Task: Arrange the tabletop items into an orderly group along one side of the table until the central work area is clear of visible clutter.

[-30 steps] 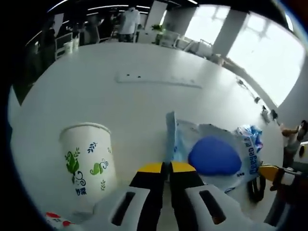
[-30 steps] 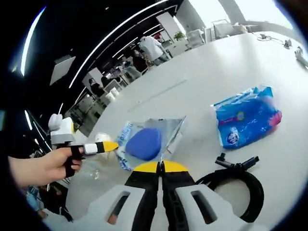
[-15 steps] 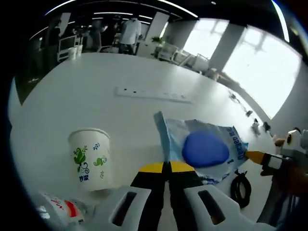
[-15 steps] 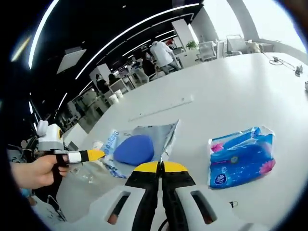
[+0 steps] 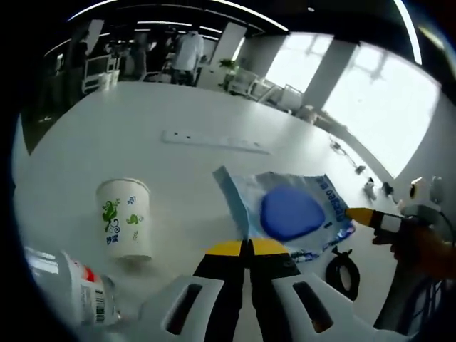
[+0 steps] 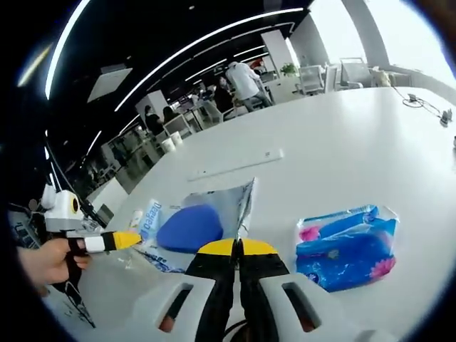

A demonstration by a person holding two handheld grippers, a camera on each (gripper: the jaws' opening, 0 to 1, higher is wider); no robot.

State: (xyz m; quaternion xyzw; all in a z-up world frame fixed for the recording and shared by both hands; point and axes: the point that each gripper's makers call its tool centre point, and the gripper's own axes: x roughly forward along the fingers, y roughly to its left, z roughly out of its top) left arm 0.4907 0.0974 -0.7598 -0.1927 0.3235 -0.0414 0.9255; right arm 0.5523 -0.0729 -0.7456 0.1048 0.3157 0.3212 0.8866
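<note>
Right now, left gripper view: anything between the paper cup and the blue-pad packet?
Nothing. Between the paper cup and the blue-pad packet in the left gripper view there is only bare white table. The plastic bottle lies nearer the camera, off that line.

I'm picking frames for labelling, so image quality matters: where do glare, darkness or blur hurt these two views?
Left gripper view: windows blow out white at upper right; the bottle at the lower left edge is smeared; the paper cup is sharp. Right gripper view: upper left is dark with streaked ceiling lights; the blue tissue pack is slightly soft.
</note>
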